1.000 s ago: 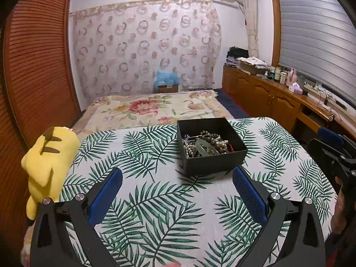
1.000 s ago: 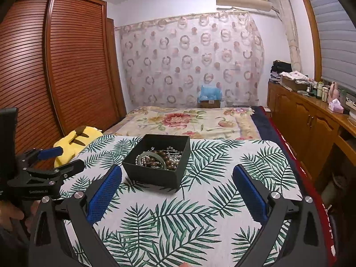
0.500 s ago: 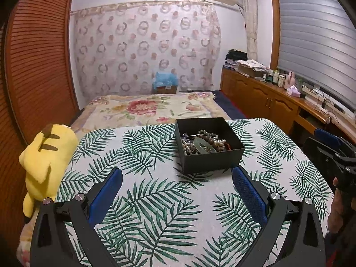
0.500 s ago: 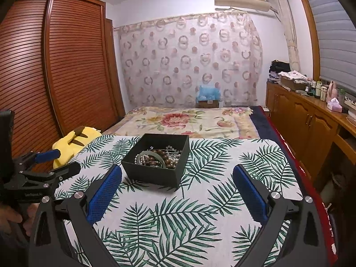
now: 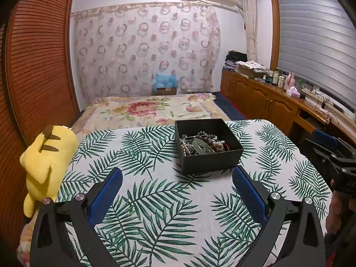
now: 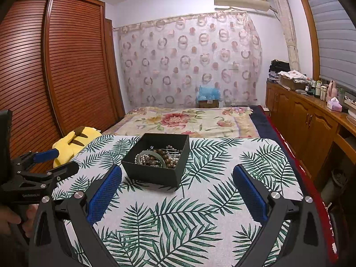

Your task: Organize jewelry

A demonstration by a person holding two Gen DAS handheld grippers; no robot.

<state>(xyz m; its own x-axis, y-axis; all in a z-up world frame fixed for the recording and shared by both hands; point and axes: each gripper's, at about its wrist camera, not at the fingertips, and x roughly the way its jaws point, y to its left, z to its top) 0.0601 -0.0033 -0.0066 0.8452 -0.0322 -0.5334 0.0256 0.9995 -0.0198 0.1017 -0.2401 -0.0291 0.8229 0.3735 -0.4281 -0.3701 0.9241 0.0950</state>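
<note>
Evidently nothing is gripped: the left gripper and right gripper hover spread wide near the table's near edge, facing the black box of tangled beaded jewelry toward its far edge, probably lined up for a reach.

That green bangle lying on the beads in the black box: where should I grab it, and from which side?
Grip the green bangle at its raised near rim, coming from above with the right gripper, one finger inside the ring and one outside. It lies nearly flat on the beads, and the black box walls block a side approach.
</note>
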